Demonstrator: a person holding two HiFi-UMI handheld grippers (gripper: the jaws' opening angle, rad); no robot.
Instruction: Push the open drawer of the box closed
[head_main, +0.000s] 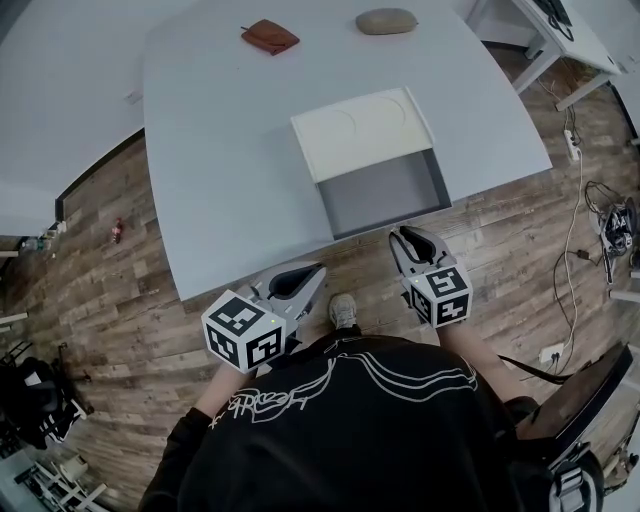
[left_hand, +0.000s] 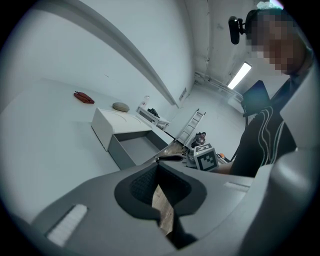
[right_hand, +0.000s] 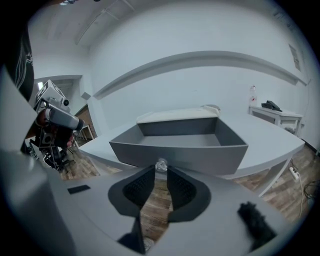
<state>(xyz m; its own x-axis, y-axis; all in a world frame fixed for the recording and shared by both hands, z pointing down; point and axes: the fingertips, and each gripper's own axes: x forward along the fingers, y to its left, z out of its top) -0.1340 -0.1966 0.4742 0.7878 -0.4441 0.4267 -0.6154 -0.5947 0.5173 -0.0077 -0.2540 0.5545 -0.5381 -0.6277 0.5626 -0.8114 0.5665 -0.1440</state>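
Observation:
A white box (head_main: 362, 128) stands on the white table (head_main: 220, 150), and its grey drawer (head_main: 385, 190) is pulled out toward me past the table's near edge. My right gripper (head_main: 403, 236) is just in front of the drawer front (right_hand: 177, 152). The drawer's small knob (right_hand: 161, 164) sits right at its tips, and the jaws stand a narrow gap apart (right_hand: 161, 172). My left gripper (head_main: 318, 268) hangs lower left, off the table's edge, with its tips touching and nothing between them (left_hand: 158, 165). It sees the box (left_hand: 107, 125) and drawer (left_hand: 132, 150) from the side.
A reddish-brown pouch (head_main: 270, 36) and a grey stone-like lump (head_main: 386, 20) lie at the table's far side. Another white table (head_main: 560, 40) stands at the back right. Cables (head_main: 600, 215) trail over the wooden floor on the right. My shoe (head_main: 343, 310) shows below the table's edge.

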